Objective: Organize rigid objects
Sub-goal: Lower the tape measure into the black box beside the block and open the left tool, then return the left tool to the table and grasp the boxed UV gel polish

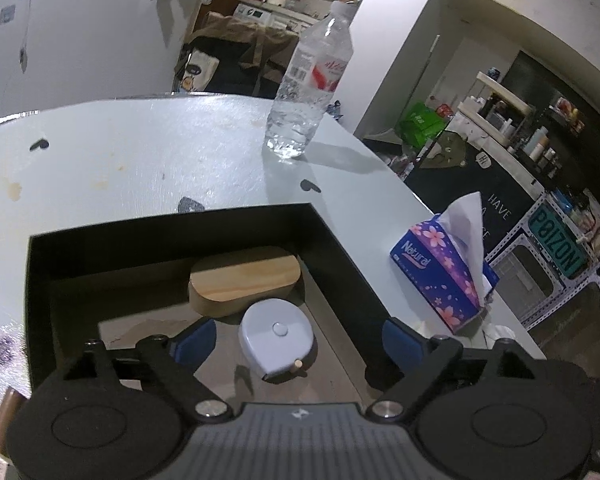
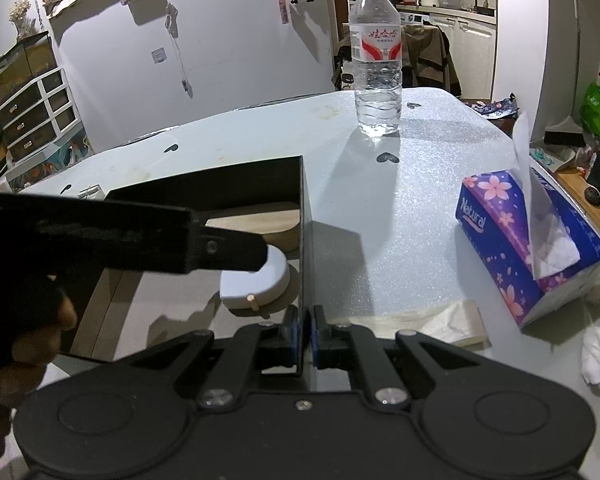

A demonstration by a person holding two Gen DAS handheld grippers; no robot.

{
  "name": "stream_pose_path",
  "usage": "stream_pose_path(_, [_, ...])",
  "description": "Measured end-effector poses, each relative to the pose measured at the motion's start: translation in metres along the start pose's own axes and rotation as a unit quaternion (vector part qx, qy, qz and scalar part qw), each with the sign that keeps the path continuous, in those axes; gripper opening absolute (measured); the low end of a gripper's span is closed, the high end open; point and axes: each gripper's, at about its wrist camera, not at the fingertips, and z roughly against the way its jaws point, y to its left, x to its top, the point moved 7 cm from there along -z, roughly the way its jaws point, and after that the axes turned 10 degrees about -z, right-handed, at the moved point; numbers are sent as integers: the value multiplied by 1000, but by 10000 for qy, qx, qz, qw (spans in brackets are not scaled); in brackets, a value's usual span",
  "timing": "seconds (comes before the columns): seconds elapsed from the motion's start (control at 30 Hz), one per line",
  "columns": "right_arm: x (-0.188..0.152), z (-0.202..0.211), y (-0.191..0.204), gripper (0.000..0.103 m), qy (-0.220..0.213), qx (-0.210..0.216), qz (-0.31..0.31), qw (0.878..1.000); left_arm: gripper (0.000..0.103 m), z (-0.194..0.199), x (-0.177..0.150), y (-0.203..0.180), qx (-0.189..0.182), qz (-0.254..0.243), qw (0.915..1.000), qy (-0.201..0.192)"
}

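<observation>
- Sitting just ahead of your left claw [image 1: 296,340], between its spread jaws but untouched by them, the round white tape measure [image 1: 277,336] lies flat on the floor of the black box [image 1: 172,232].
- Beyond it rests a rounded wooden block [image 1: 244,280], also inside.
- Your right claw [image 2: 303,336] is clamped on the box's near wall, steadying it.
- Placing looks done; next, lift the left claw clear and fetch another item, perhaps the water bottle [image 1: 312,84] far ahead on the counter [image 1: 120,152].
</observation>
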Motion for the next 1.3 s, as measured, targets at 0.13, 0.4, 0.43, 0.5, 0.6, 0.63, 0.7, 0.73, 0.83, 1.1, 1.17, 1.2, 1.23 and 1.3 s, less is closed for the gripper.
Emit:
stream_pose_path(0.13, [0, 0, 0, 7, -1, -1, 3, 10000, 100, 10, 0, -3, 116, -142, 9998, -124])
stream_pose_path(0.4, [0, 0, -1, 7, -19, 5, -55, 10000, 103, 36, -5, -4, 404, -496, 9971, -420])
stream_pose_path(0.43, [0, 0, -1, 7, -21, 5, -52, 10000, 103, 40, -7, -3, 436, -533, 9966, -457])
stream_pose_path(0.5, [0, 1, -1, 7, -22, -1, -44, 10000, 103, 50, -11, -2, 474, -615, 9954, -555])
stream_pose_path(0.6, [0, 1, -1, 7, -25, -5, -38, 10000, 103, 65, -18, 0, 565, -778, 9929, -707])
stream_pose_path(0.63, [0, 1, -1, 7, -24, -5, -40, 10000, 103, 69, -20, 1, 611, -836, 9917, -759])
stream_pose_path(0.7, [0, 1, -1, 7, -23, -5, -47, 10000, 103, 79, -25, 4, 740, -1000, 9884, -870])
stream_pose_path(0.73, [0, 1, -1, 7, -26, -5, -39, 10000, 103, 83, -27, 6, 807, -1064, 9869, -907])
stream_pose_path(0.83, [0, 1, 0, 7, -41, -9, -31, 10000, 103, 97, -36, 13, 911, -1163, 9836, -1033])
stream_pose_path(1.1, [0, 2, -2, 7, -58, -7, -171, 9998, 103, 130, -64, 54, 1294, -804, 9812, -1181])
stream_pose_path(1.17, [1, 2, -4, 8, -33, 50, -304, 9995, 103, 134, -71, 66, 1379, -698, 9811, -1162])
stream_pose_path(1.2, [1, 2, -5, 8, -12, 86, -361, 9993, 103, 135, -75, 71, 1424, -659, 9811, -1136])
stream_pose_path(1.23, [1, 2, -6, 9, 5, 116, -389, 9992, 102, 136, -78, 77, 1478, -622, 9807, -1117])
stream_pose_path(1.3, [1, 2, -7, 9, 20, 141, -424, 9990, 101, 137, -86, 89, 1641, -552, 9791, -1071])
